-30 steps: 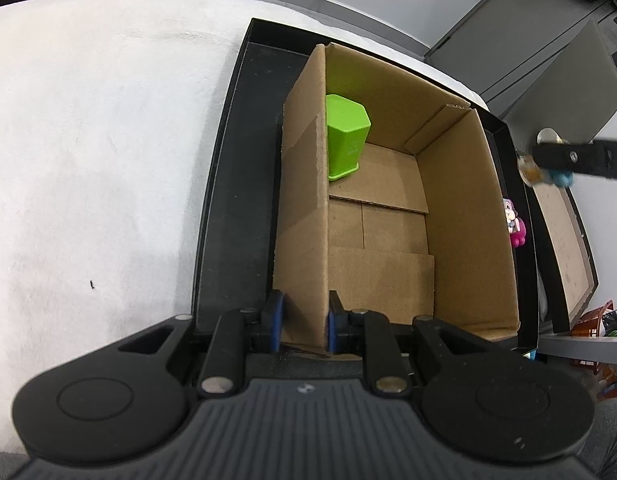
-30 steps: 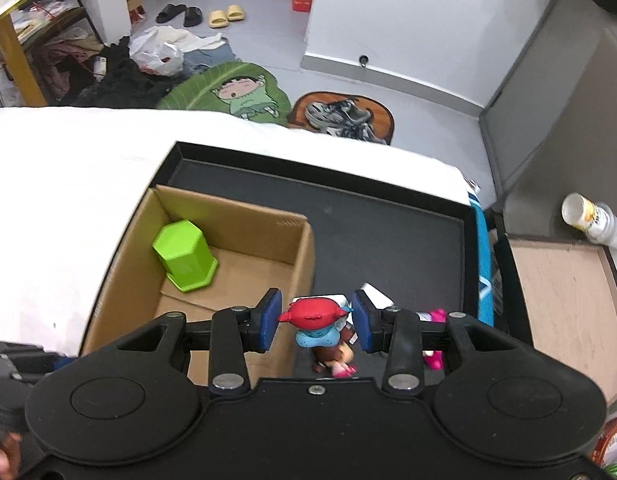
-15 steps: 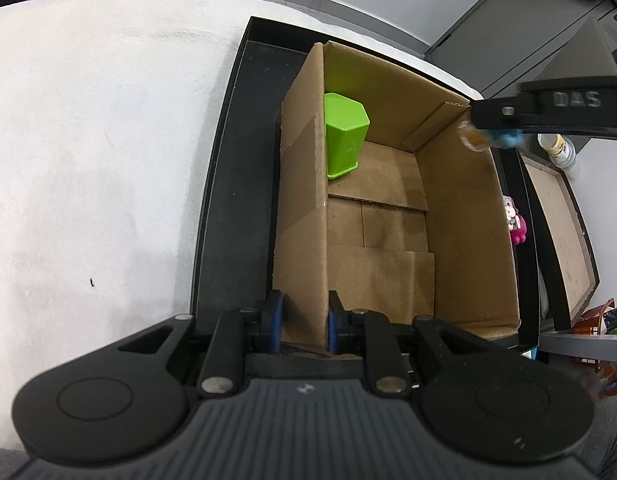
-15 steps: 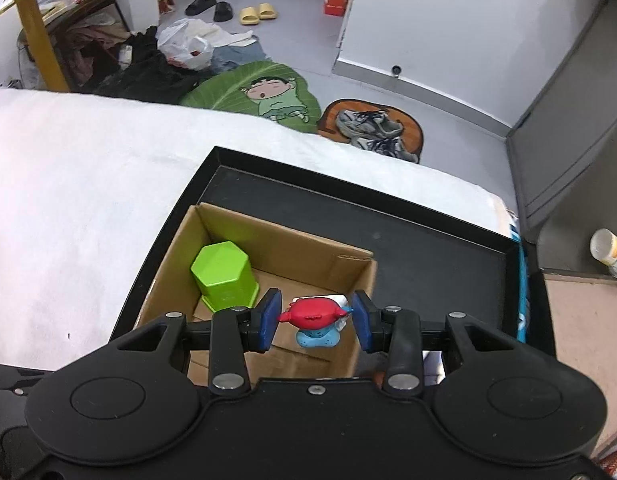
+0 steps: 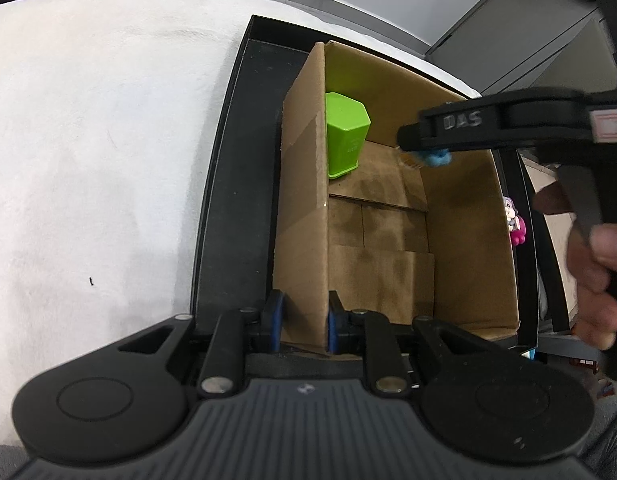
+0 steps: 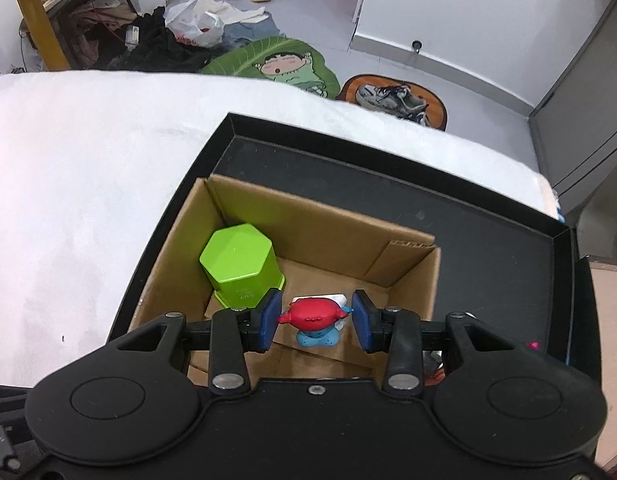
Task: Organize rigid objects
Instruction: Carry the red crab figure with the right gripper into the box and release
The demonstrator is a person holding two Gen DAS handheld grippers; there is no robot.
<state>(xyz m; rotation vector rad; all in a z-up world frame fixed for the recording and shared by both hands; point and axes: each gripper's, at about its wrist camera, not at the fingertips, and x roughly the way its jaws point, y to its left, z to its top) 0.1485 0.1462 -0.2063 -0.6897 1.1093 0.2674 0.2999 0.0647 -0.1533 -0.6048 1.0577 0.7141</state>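
An open cardboard box [image 5: 468, 216] [image 6: 324, 220] stands in a shallow black tray [image 5: 236, 168] [image 6: 448, 216] on a white cloth. A green hexagonal container [image 5: 344, 136] [image 6: 244, 268] stands inside it, in the far left corner. My left gripper [image 5: 302, 320] is shut on the box's near left wall. My right gripper [image 6: 314, 320] is shut on a small toy figure [image 6: 314, 316] with a red top and blue feet, held over the box interior beside the green container. In the left wrist view the right gripper [image 5: 424, 148] reaches in from the right, the figure's blue part [image 5: 438, 157] showing under it.
A pink and purple toy figure [image 5: 514, 220] lies in the tray to the right of the box. A person's hand [image 5: 596, 248] grips the right tool. Beyond the cloth edge lie shoes [image 6: 392, 96], a green mat [image 6: 284, 62] and clutter on the floor.
My right gripper has carried the figure from over the tray's right side leftward and down, over the box interior. The left gripper and the box have stayed put.
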